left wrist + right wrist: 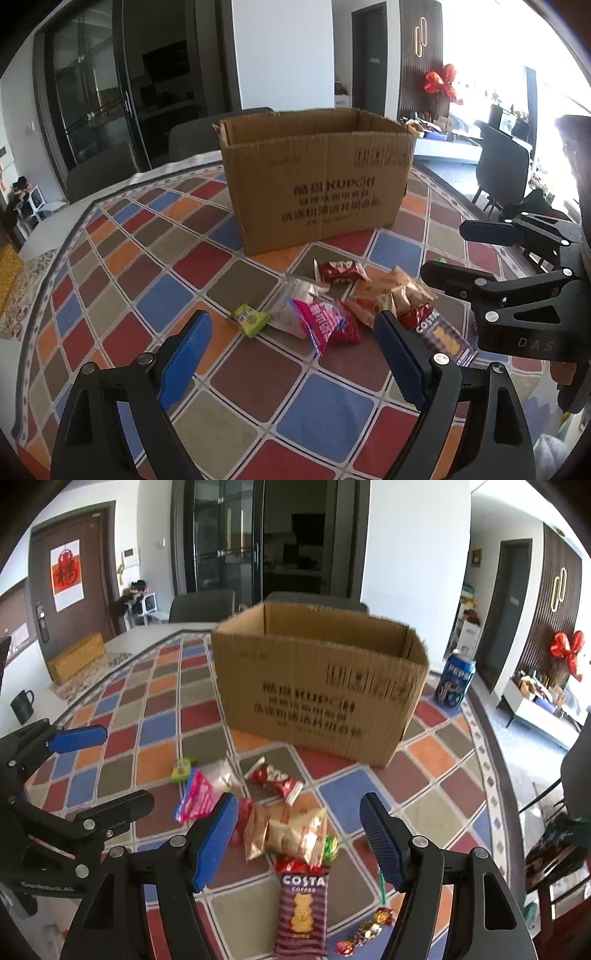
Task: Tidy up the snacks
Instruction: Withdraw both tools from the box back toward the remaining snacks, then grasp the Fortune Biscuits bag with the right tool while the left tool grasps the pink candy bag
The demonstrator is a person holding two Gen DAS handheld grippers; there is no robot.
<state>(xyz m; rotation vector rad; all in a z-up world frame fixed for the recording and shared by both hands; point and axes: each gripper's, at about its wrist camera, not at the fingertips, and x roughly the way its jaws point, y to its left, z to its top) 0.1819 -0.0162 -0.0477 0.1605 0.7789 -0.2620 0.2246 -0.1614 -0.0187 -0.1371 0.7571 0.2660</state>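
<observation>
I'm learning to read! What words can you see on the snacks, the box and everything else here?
"COSTA COFFEE": on the bear biscuit packet.
"KUPOH": on the cardboard box, amid Chinese lines too blurred to read.
"DAS": on the right gripper, body part only.
"GenRoboLAB", roughly: on the left gripper, tiny.
One large red Chinese character: door poster.
Blue can, pink packet, green candy, red packet: print unreadable.

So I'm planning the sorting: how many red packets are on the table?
2 clearly: one nearest the box, and a darker one partly under the pile beside the pink packet. More may be hidden.
</observation>
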